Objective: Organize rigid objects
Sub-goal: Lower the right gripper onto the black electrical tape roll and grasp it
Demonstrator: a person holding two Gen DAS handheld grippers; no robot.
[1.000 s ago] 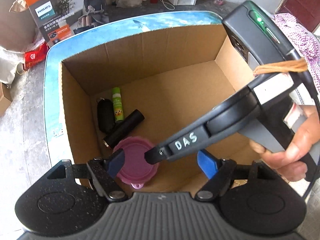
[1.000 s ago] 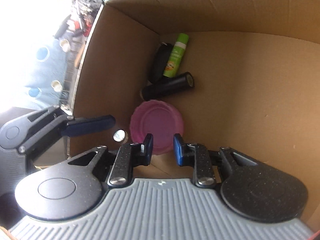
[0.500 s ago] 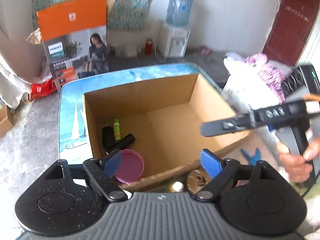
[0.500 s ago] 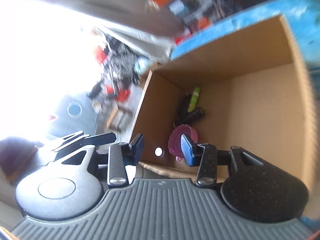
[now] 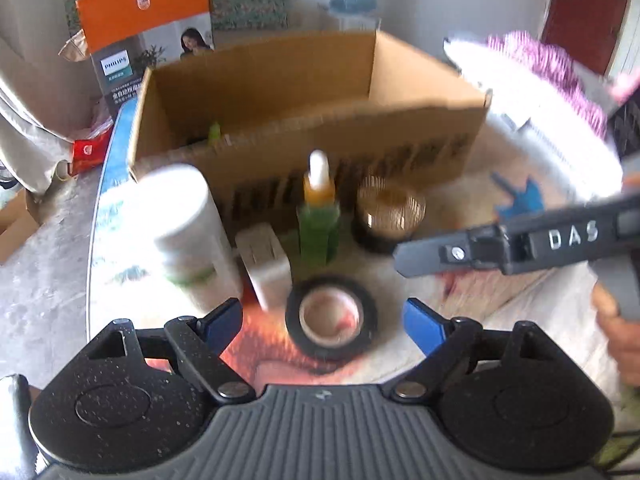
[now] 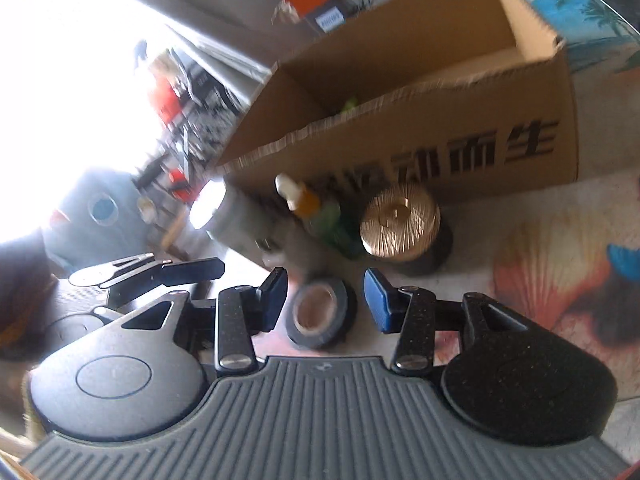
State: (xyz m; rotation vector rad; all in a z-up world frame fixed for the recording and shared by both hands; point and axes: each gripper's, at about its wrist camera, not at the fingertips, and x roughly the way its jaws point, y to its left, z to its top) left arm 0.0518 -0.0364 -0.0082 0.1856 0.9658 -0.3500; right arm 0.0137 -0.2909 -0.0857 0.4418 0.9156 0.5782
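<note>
Step in hand, by my reading: between drops, reaching for the next item on the counter [image 5: 460, 216]. Both views blurred.

Left to right along the counter, in front of the box [image 5: 304, 128]: white bottle [image 5: 188, 236], upright; small white block [image 5: 266, 264] just beside it; green dropper bottle [image 5: 318, 216], upright; tape roll [image 5: 331, 317] lying flat, nearest the cameras; gold-lidded jar [image 5: 388, 212] close to the box wall. A green tip shows inside the box; the rest of its contents are hidden by the near wall.

Left tongs [image 5: 324, 320]: wide, empty, the tape roll lying between and beyond the tips, untouched. Right tongs [image 6: 326, 300]: part open, empty, jaws lately widened, the same tape roll [image 6: 323, 312] framed in the gap.

Next move calls for one pair to yield, I judge; the other comes down over the roll, pads on its outer rim, then closes.

Against the earlier frames: both tongs were over the box, looking down on its floor with a pink lid, black cylinders and a green tube. Now both have backed out and face the counter items outside it. Right jaws stand wider than before.
</note>
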